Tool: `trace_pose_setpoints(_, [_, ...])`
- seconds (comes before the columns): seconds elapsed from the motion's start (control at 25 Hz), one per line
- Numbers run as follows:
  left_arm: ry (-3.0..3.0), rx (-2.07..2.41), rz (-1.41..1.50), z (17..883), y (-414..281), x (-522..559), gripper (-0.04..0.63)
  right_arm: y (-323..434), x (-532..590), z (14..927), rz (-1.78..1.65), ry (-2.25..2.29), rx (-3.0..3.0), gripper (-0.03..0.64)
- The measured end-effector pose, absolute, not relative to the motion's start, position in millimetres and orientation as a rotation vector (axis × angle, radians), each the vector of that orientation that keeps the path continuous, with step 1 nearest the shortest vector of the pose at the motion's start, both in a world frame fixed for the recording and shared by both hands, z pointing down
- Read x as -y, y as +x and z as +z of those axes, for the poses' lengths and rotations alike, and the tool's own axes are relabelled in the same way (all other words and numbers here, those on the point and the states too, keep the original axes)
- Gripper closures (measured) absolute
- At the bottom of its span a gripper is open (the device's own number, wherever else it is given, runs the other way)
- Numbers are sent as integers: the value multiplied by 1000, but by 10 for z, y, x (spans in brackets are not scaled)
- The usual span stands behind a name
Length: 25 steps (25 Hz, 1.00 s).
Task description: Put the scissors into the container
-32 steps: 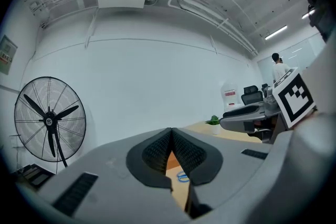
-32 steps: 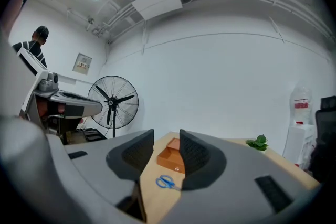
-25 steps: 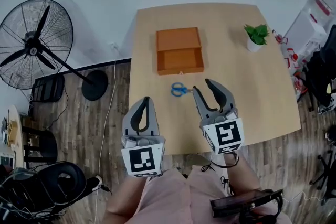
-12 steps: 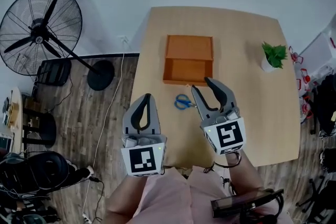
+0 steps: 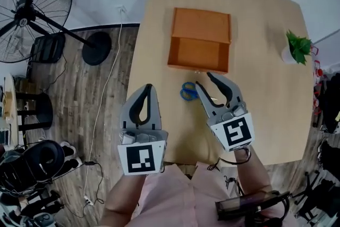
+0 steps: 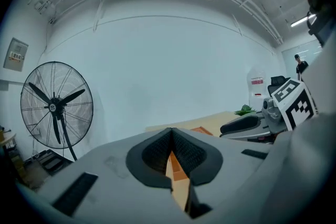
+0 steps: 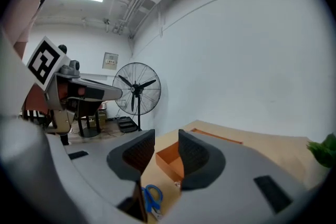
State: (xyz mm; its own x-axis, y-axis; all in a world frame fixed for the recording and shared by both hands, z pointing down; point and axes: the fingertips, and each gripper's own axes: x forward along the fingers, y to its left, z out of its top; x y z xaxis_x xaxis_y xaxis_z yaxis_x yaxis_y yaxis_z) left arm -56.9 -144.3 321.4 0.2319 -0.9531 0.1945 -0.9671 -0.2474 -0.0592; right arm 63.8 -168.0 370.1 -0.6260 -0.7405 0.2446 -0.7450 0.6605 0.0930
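left gripper (image 5: 148, 89): jaws pressed together at the tips, nothing between them, held near the table's near left edge.
right gripper (image 5: 204, 80): jaws parted by a moderate gap, gripping nothing; tips just short of the container's near wall.
scissors (image 5: 187, 91): blue-handled, lying flat on the table (image 5: 265, 93), just outside the container's near wall and just beside the right gripper's left jaw, which covers the blades.
container (image 5: 197, 54): orange box, open tray toward the person, flat lid part behind it, nothing in the tray.
head view only: the whole table top, both grippers side by side with their marker cubes, the floor with a white cable (image 5: 104, 98).
right gripper view only: the scissors' loops low between its own jaws, the container's near corner past the gap; left gripper at its left edge.
left gripper view only: a thin strip of table and orange box below its shut tips; right gripper at its right edge.
in all three views: standing fan (image 5: 31, 9), potted plant (image 5: 297, 46).
count: two grippers, one pair of scissors, one container, one table, one fan, one plant.
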Motion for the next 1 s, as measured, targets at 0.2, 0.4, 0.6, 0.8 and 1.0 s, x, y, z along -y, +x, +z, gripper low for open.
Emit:
trace_pose_setpoints(0.2, [2343,1864,315,3515,-739,1625,591,437,1692,4213,80,1019,2573,479])
trace_pose_setpoints(0.4, [2289,1834,344,3812,-714,1733,591,330,1584,4727,140,816,2509,482])
trace_pose_setpoints(0.6, [2237,1805,384,4100,-680,1744,591,341,1475,5141,176,715,2433,489])
trace_pose_setpoints(0.8, [2199,1793,404,4267,-723,1726,591,331,1416,5383,168,650,2367,491])
trace_pose_setpoints(1.0, [2181,1790,406,4343,-711,1694,591,414,1425,5550,174,632,2307,508])
